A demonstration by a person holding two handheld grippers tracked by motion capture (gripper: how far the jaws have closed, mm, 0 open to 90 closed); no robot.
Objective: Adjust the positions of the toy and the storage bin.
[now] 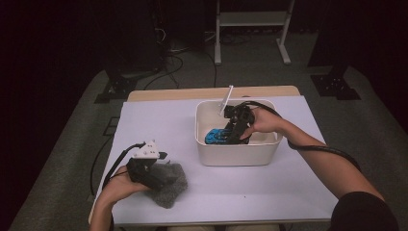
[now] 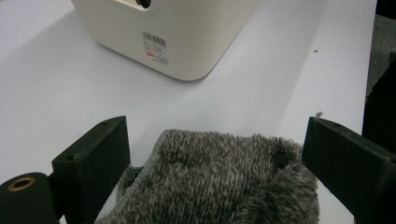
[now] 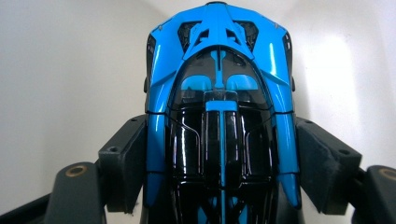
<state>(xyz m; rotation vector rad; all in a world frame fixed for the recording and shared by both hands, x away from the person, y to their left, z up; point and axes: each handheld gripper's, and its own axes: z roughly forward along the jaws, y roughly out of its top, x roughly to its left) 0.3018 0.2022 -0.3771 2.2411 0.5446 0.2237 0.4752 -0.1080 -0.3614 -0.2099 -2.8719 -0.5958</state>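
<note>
Two jaws of my right gripper (image 3: pixel 219 172) clamped the car (image 3: pixel 219 93) by its flanks, low inside the bin (image 1: pixel 235 156) — glossy, hard, likely slippery; my left gripper (image 2: pixel 215 154) stood open around the cloth (image 2: pixel 219 182)

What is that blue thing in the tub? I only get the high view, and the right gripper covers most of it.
Observer: A blue and black toy car; the right gripper has a jaw pressed on each side of it.
Operator: And the left gripper, has it clamped the grey cloth?
Observer: No. The left gripper is open, with the fuzzy cloth lying loose between its jaws.
Operator: Any marking on the tub?
Observer: Yes, a barcode sticker on the side of the tub.
</note>
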